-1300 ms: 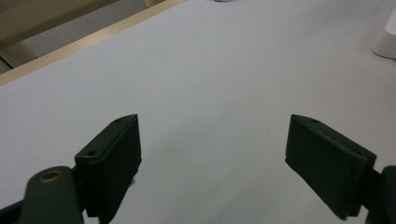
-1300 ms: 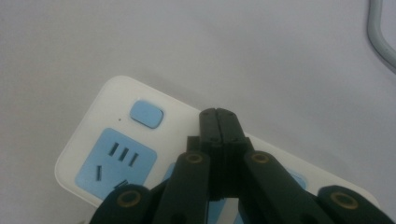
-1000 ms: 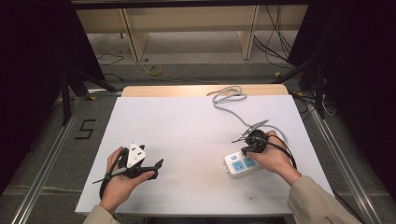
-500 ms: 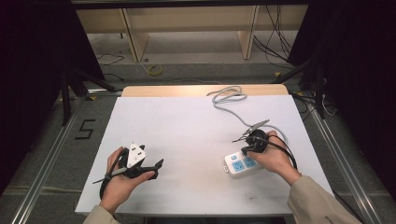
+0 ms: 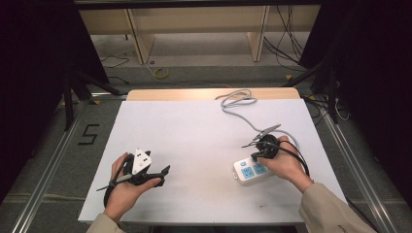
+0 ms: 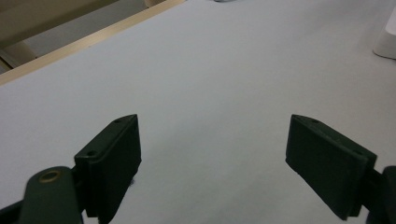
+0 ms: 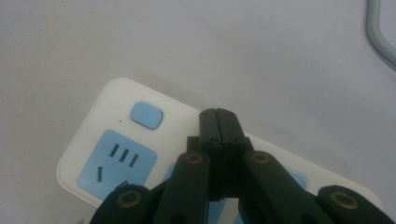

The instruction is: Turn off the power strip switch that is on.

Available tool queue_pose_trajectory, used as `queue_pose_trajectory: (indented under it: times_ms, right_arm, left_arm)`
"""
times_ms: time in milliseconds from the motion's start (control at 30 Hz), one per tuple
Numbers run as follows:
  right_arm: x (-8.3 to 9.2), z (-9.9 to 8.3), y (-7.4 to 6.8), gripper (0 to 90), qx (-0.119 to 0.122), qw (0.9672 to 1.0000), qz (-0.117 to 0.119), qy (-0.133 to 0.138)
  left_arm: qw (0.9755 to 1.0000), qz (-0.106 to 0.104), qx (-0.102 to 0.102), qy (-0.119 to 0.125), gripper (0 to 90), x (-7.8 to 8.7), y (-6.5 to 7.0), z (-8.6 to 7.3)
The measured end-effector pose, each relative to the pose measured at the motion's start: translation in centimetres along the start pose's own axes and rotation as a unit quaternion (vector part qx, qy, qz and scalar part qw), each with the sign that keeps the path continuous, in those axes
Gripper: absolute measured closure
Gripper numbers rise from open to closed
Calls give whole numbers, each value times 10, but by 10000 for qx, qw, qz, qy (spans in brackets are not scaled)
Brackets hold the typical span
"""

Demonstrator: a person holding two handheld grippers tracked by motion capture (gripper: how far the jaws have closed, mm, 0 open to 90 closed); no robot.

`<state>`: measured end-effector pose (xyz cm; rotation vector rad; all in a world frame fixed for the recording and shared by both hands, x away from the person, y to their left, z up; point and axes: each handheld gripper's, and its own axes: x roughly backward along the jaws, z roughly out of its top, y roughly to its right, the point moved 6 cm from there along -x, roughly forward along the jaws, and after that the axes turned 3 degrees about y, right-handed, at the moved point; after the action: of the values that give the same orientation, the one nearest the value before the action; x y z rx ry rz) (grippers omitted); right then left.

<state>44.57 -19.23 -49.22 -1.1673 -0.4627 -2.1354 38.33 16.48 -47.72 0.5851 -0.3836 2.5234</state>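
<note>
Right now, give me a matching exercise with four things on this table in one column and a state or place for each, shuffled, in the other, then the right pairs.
Things:
1. left gripper
2. right gripper
3. power strip
4. grey cable

States or places:
A. white with blue sockets and a blue button
B. jaws wide apart over bare table
C. loops near the table's far edge
D. jaws closed together above the strip

Pairs: 1-B, 2-D, 3-A, 4-C
</note>
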Motion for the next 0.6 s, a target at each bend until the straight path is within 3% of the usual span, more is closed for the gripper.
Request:
queue_pose_trajectory:
  times_ms: [600]
  right_arm:
    - [3, 1, 1, 900, 23, 10000, -19, 77]
  left_arm:
    - [10000, 6, 6, 6, 177, 0, 0, 0]
